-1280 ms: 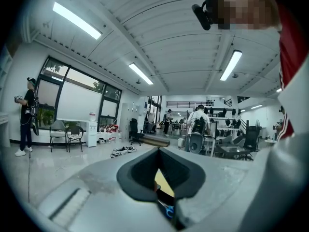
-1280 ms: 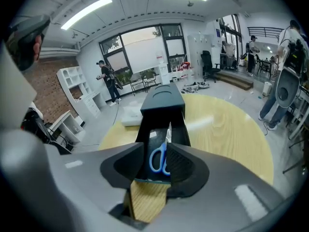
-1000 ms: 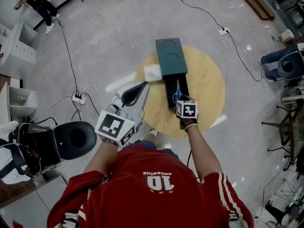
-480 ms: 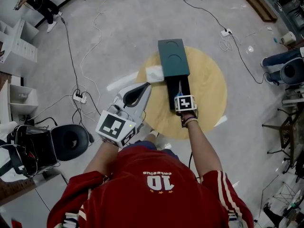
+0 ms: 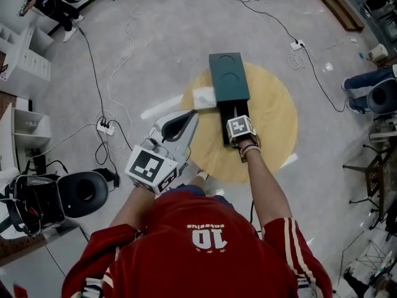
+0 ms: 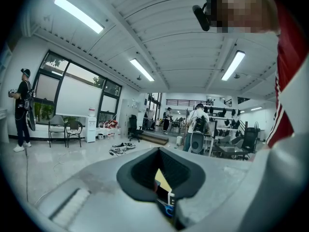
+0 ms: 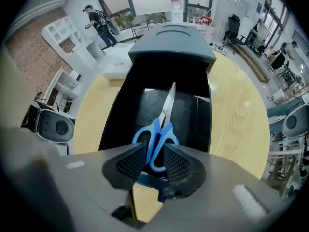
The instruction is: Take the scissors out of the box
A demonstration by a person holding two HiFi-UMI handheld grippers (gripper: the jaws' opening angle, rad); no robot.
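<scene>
Both right fingers point(image 7: 126, 167) pinching blue scissors point(image 7: 155, 134) inside box point(image 7: 171, 42), left fingers point(image 6: 137, 175) together, empty.

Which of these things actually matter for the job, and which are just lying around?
Part of the job: scissors, dark green box, right gripper.
Just lying about: white packet, black chair, power strip.

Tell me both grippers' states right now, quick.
Left gripper: closed, empty.
Right gripper: closed on the scissors, at the blue handles.
</scene>
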